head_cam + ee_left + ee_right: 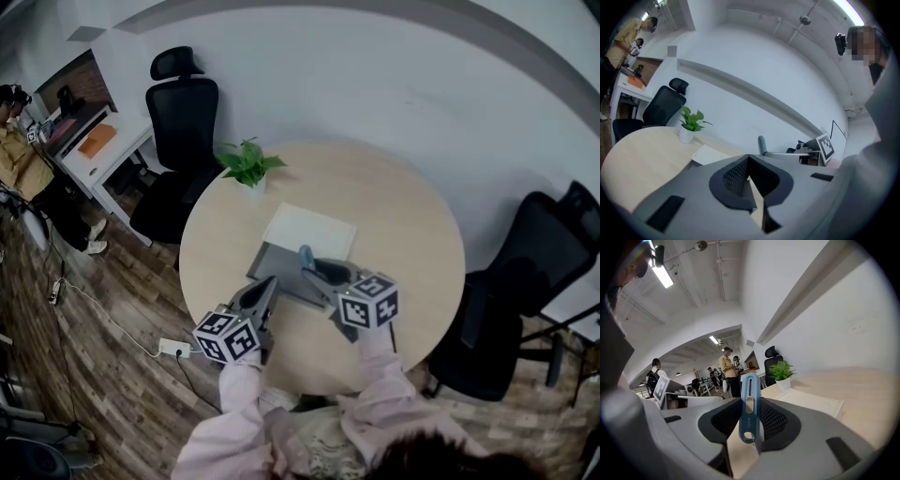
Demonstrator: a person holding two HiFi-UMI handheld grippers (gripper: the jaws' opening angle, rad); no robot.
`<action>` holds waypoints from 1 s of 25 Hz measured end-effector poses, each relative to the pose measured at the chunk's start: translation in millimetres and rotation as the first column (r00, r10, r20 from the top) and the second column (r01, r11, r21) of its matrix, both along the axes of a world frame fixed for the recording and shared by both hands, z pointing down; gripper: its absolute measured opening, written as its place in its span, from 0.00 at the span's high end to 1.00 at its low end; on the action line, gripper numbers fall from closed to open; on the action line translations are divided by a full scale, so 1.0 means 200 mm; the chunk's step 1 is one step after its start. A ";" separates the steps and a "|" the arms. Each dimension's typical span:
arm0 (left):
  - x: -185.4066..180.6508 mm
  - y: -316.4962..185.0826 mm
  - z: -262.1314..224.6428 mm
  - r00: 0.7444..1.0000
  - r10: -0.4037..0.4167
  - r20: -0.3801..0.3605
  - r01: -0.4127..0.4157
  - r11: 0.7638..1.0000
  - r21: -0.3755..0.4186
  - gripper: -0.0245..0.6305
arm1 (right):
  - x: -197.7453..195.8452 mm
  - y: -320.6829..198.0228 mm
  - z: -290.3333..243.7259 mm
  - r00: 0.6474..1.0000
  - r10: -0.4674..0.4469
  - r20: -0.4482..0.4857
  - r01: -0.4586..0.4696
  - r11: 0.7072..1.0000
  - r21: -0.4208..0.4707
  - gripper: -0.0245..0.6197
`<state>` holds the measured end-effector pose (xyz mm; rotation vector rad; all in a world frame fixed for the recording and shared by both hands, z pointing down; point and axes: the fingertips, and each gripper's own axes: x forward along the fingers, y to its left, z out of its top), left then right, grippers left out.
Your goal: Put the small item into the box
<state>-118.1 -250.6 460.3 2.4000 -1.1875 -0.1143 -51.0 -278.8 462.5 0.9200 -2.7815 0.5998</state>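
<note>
The open grey box [274, 264] lies mid-table with its white lid [311, 231] beside it, and both claws hover at its near edge. The right claw [317, 274] pinches the small blue item [749, 401], which stands upright between its pads above the box's rim. The left claw [264, 292] is pressed together on nothing. Judging by this, the carry is nearly over; the next move calls for lowering the item inside the walls before spreading the pads.

A pale curved wall [375, 75] and a wood floor [84, 337] frame the round wooden table [403, 216]. Two black chairs [183, 122] flank it. A potted plant [248, 164] sits at its far edge.
</note>
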 end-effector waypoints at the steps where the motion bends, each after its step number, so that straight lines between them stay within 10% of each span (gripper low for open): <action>1: 0.00 0.00 0.01 1.000 0.004 -0.002 -0.004 1.000 -0.003 0.95 | -0.01 0.00 0.01 1.000 0.003 -0.003 -0.003 1.000 -0.003 0.76; 25: -0.01 -0.09 0.30 0.993 -0.082 -0.085 0.068 0.985 -0.161 0.95 | -0.12 -0.22 0.24 0.965 -0.188 -0.183 0.170 0.979 -0.111 0.76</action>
